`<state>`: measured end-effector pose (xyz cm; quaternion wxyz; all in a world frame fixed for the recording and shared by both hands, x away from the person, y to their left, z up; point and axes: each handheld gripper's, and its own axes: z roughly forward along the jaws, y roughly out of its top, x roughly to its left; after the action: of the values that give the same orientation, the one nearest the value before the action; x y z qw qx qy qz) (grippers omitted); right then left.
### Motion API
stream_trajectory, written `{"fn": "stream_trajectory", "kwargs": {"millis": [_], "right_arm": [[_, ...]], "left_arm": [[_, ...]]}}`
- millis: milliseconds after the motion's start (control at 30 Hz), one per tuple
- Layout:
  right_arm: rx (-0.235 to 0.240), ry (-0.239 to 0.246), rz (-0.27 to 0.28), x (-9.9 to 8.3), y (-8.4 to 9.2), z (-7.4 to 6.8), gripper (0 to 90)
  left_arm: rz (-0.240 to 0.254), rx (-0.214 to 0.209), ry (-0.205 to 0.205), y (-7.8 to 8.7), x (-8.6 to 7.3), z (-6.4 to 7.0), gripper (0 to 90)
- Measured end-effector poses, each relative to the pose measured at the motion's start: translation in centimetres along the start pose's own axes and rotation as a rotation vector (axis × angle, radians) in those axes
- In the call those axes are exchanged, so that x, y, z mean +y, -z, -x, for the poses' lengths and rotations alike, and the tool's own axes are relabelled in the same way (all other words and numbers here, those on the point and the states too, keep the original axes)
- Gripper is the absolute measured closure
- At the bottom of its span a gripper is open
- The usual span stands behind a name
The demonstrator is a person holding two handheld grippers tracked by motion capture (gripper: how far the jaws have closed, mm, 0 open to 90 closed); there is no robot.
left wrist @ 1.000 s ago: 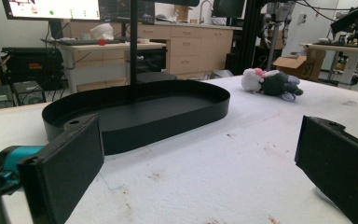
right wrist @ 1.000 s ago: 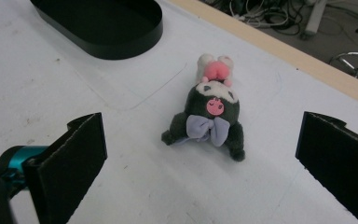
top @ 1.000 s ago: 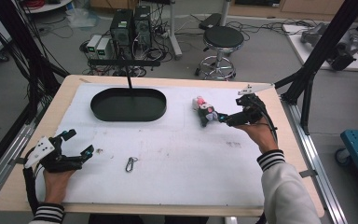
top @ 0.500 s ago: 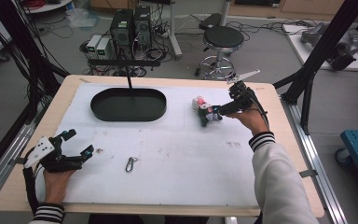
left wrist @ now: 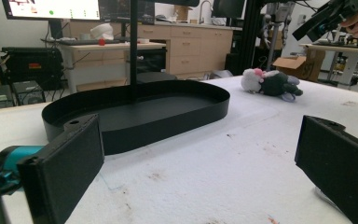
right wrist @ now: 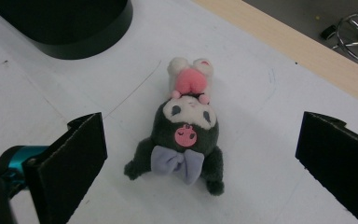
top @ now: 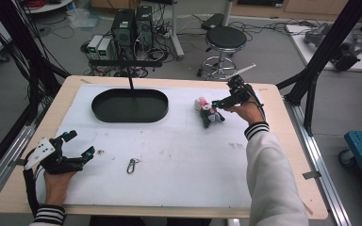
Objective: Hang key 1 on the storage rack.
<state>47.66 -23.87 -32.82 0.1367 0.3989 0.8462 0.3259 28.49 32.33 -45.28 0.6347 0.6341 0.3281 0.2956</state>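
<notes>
While my right gripper [top: 215, 104] hovers jaws wide apart just above the plush toy [top: 209, 113], toy lies untouched on the white mat, right of the black tray [top: 130, 105]. Left gripper [top: 81, 145] open too, resting near desk's [top: 283, 117] left edge, carabiner [top: 132, 165] beside it.

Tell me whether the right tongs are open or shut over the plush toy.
Open. In the right gripper view the right tongs have both jaws spread wide either side of the plush toy, touching nothing; the toy lies on the table.
</notes>
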Motion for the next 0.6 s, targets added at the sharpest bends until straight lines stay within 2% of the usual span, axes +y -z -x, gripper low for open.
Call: {"fn": "stream_trajectory", "kwargs": {"millis": [533,600], "right_arm": [[-0.014,-0.017,-0.059,0.1,-3.2,0.1,1.0],[-0.017,-0.017,-0.087,0.0,-3.9,0.1,1.0]], "left_arm": [[0.001,0.003,0.006,0.0,0.0,0.0,1.7],[0.001,0.002,0.005,0.0,0.0,0.0,1.7]]}}
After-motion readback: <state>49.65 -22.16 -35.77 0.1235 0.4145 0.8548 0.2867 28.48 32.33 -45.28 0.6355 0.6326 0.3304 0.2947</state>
